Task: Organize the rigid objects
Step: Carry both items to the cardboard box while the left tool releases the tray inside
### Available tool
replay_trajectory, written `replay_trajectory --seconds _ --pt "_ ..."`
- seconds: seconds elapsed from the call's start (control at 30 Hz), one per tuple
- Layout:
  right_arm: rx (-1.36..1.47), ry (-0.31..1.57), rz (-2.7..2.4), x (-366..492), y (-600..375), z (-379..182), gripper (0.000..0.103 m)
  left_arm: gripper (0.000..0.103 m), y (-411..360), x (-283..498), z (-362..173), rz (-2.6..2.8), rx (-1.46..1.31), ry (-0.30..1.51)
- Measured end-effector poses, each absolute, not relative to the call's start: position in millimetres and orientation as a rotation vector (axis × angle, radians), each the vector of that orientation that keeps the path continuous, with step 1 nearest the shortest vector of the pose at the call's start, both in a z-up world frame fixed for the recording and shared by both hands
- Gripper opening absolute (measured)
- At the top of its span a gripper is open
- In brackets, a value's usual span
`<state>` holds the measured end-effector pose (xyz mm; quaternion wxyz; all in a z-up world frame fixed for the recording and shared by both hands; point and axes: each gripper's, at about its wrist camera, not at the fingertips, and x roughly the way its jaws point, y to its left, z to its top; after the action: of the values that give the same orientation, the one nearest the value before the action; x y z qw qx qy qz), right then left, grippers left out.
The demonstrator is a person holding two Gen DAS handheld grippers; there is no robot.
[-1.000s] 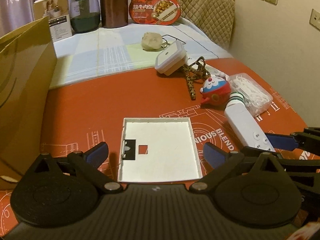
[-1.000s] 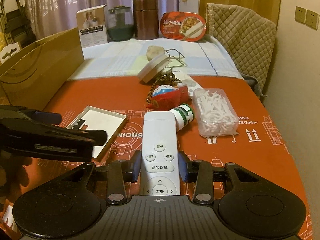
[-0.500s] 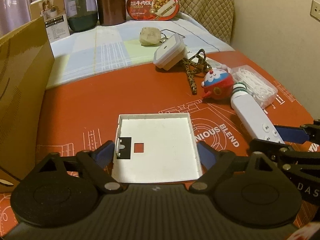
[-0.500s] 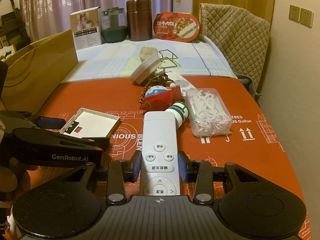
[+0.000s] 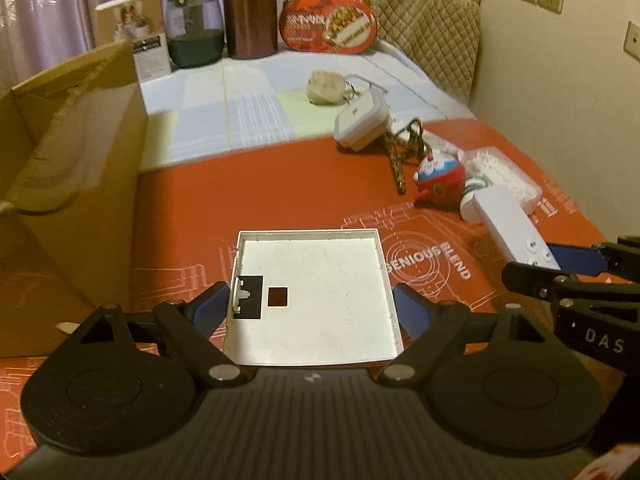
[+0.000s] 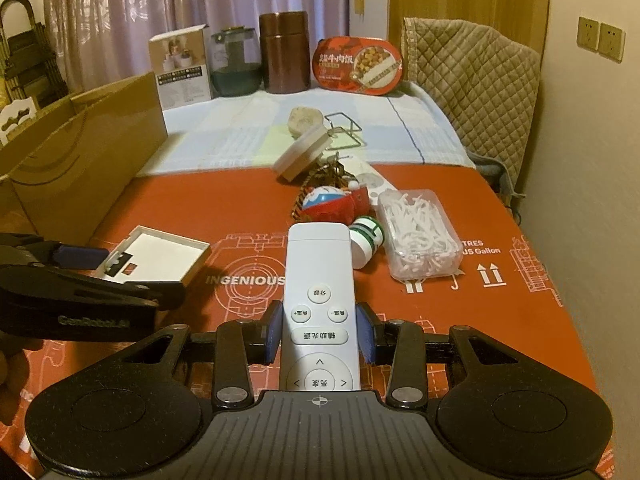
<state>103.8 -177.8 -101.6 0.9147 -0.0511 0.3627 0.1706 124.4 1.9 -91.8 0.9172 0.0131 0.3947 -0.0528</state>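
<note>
Left tongs [image 5: 312, 304] newly clamped on tray [image 5: 316, 276]

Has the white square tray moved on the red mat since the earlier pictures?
Yes. In the right wrist view the white square tray now lies higher, tilted, toward the cardboard box, between the left gripper fingers.

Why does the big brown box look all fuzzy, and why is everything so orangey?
Left wrist view: the brown cardboard box sits near the fisheye's edge, smeared and stretched. Right wrist view: the white plastic remote looks sharp. Both views: dim, warm room light tints everything orange.
</note>
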Motion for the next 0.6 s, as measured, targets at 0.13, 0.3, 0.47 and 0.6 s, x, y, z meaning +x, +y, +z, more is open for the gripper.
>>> replay_trajectory --seconds 0.13,0.3,0.47,0.6 --pt "-0.083 0.732 0.361 98 -175 -85 0.035 0.085 11 115 -65 -0.096 0.011 0.775" --pt "-0.052 0.690 0.410 96 -158 -53 0.035 0.085 27 106 -23 -0.076 -0.002 0.719" --pt "-0.014 0.646 0.499 97 -125 -17 0.035 0.085 61 98 18 -0.017 -0.001 0.672" --pt "0.042 0.655 0.591 106 -89 6 0.035 0.085 100 97 44 0.047 0.015 0.659"
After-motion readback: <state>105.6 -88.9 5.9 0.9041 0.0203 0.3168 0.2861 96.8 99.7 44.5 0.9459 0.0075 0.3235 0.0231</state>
